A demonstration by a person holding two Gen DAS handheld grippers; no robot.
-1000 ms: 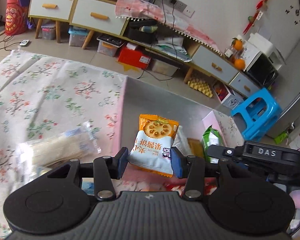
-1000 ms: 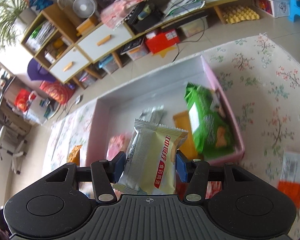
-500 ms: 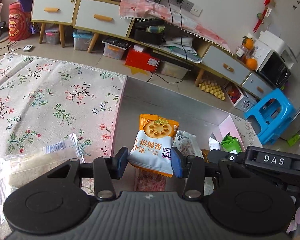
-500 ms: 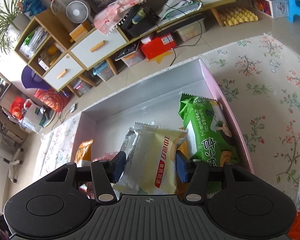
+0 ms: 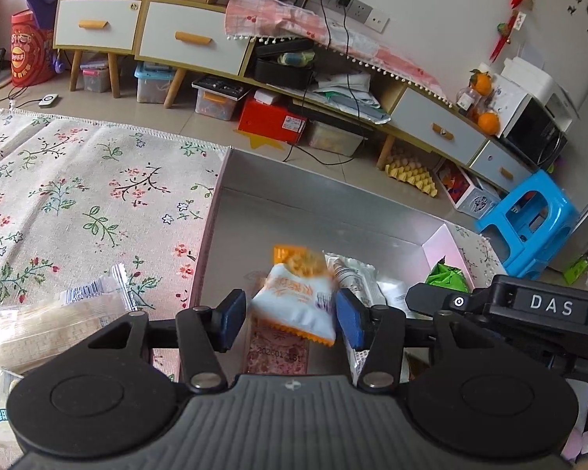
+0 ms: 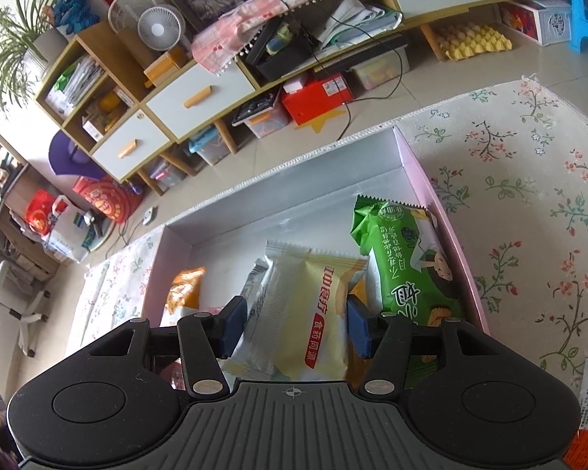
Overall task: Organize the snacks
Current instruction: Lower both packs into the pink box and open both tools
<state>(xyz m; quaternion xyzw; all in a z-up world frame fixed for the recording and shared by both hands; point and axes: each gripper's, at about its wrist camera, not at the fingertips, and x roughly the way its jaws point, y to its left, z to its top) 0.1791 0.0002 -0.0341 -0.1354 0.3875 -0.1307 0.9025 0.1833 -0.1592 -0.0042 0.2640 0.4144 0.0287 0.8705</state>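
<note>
A: From the left wrist view, what is the left claw (image 5: 290, 319) doing?

B: Its jaws are standing apart, wider than the orange-and-white biscuit packet (image 5: 296, 299) showing blurred between them. The packet is leaning toward the right pad, and I cannot tell whether anything is touching it. It is sitting over the pink box (image 5: 211, 211), above a pink wrapper (image 5: 277, 356) lying on the box floor.

A: Anything beside the box?

B: A clear packet of pale wafers (image 5: 51, 325) is lying on the floral cloth (image 5: 78, 196), just left of the box.

A: And the right wrist view?

B: The right claw (image 6: 297, 327) is also spread, with the pale yellow packet (image 6: 305, 313) between its pads, a gap showing on the left side. That packet is resting inside the box (image 6: 419, 180); a green packet (image 6: 407, 266) is lying along the box's right wall.
</note>
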